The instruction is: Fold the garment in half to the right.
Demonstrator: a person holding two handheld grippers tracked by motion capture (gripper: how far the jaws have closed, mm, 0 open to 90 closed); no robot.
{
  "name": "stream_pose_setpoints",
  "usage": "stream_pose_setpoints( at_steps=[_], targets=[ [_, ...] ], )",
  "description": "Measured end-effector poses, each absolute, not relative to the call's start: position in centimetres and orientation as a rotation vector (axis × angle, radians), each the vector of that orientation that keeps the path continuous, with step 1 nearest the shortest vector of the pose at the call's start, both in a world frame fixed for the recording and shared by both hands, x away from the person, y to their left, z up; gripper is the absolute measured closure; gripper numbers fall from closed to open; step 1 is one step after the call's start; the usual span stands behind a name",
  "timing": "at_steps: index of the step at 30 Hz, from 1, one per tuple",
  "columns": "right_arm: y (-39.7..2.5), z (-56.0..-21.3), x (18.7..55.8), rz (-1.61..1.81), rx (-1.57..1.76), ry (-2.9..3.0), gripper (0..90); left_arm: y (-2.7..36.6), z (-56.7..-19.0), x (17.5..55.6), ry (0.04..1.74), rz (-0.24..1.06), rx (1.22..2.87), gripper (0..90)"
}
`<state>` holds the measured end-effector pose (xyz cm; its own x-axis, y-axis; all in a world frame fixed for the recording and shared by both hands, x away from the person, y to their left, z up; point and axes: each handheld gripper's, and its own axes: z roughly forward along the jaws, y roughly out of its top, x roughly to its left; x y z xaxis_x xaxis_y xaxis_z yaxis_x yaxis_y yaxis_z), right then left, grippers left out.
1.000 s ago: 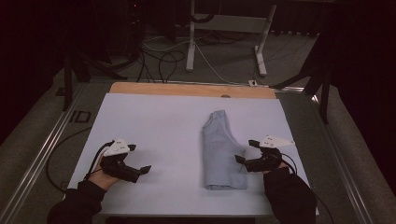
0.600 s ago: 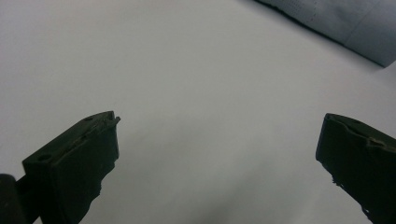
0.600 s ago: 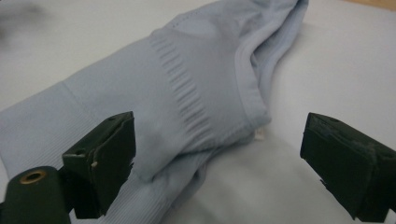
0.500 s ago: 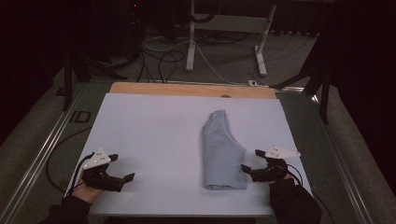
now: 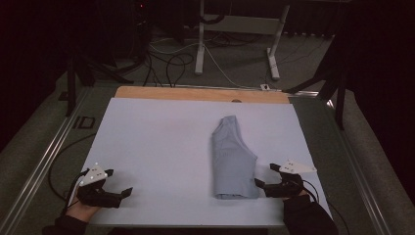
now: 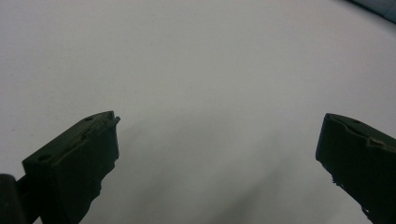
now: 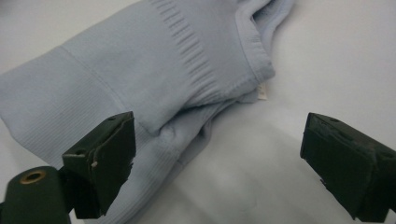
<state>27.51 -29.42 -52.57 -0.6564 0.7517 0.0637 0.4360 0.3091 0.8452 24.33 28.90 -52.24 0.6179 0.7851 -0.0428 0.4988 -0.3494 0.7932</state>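
Both tools sit spread and empty at my near edge of the white desk (image 5: 156,137): left tool (image 5: 120,188) well clear, right tool (image 5: 265,176) just beside the folded pale-blue garment (image 5: 230,159). I have drawn them back since a second ago, so the fold looks finished. Its underside folds stay hidden.

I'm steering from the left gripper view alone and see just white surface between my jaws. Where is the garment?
Observer: The folded light-blue garment lies right of centre on the white table cover, well away from your left gripper.
Operator: What is the other gripper doing?
Observer: The right gripper sits beside the garment's near right edge, jaws apart, holding nothing.
Operator: What does its camera see?
Observer: A ribbed band and a small white tag.
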Motion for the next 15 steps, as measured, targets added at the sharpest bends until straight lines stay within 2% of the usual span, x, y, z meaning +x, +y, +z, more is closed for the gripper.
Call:
stream_pose_setpoints(
  at_steps=[5, 15],
  targets=[
    [-29.56, -52.77, 27.84, 1.28, 1.088, 2.216, 10.2, 29.04, -52.55, 24.32, 1.026, 0.505, 2.042, 0.0],
    [-29.11, -53.02, 28.12, 1.23, 1.08, 2.235, 10.3, 29.18, -52.41, 24.11, 1.01, 0.484, 2.004, 0.0]
  ],
)
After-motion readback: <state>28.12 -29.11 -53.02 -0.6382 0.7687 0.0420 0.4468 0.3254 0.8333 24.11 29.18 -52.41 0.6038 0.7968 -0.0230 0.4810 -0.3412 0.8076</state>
